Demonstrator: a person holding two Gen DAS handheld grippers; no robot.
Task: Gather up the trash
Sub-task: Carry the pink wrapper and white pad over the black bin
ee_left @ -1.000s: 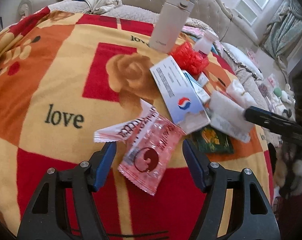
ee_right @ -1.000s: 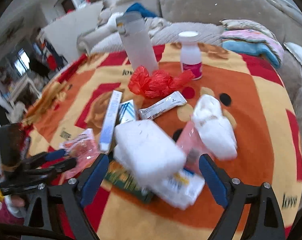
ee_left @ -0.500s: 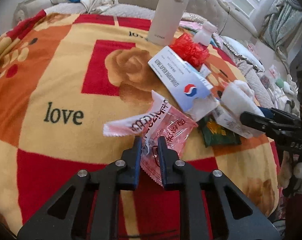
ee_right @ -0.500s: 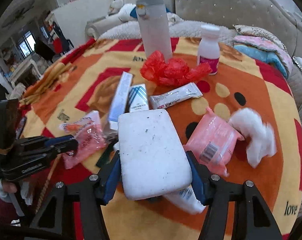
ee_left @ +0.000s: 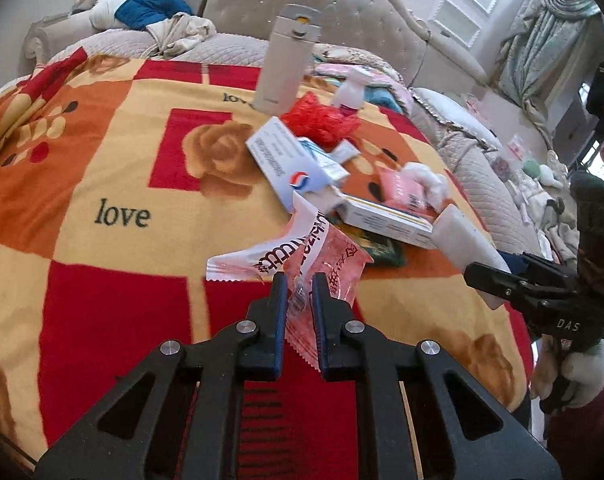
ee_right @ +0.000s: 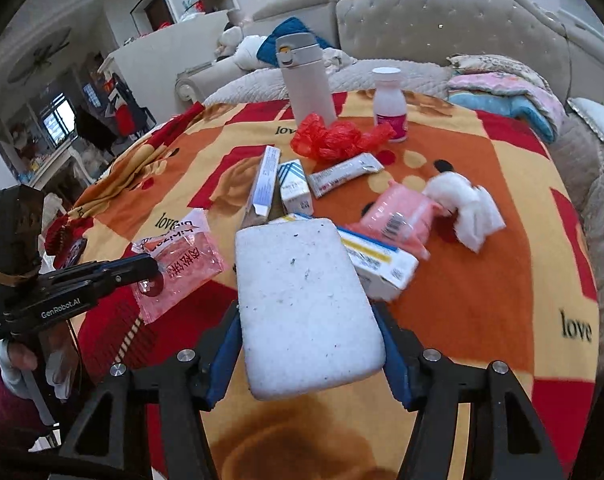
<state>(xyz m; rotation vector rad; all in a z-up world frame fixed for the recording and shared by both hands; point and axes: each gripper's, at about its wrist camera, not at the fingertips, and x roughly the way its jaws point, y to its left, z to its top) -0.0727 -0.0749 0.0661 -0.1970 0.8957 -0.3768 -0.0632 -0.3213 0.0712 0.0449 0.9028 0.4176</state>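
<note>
A bright room with a big soft sofa

A grey buttoned sofa [ee_right: 454, 28] stands at the back; a window [ee_left: 474, 20] lets in daylight on a pale wall; long curtains [ee_left: 550, 36] hang by it; a red and yellow blanket [ee_left: 101, 160] says "love"; folded quilts [ee_right: 506, 88] lie beside it.

Red-orange blanket [ee_right: 482, 280] under boxes [ee_right: 382, 264], flask [ee_right: 306, 84], bottle [ee_right: 390, 104], red bag [ee_right: 338, 140].

Left half of the blanket [ee_left: 101, 168] lies bare; boxes [ee_right: 289, 188], flask [ee_right: 306, 80] and bottle [ee_right: 390, 104] crowd the middle.
</note>
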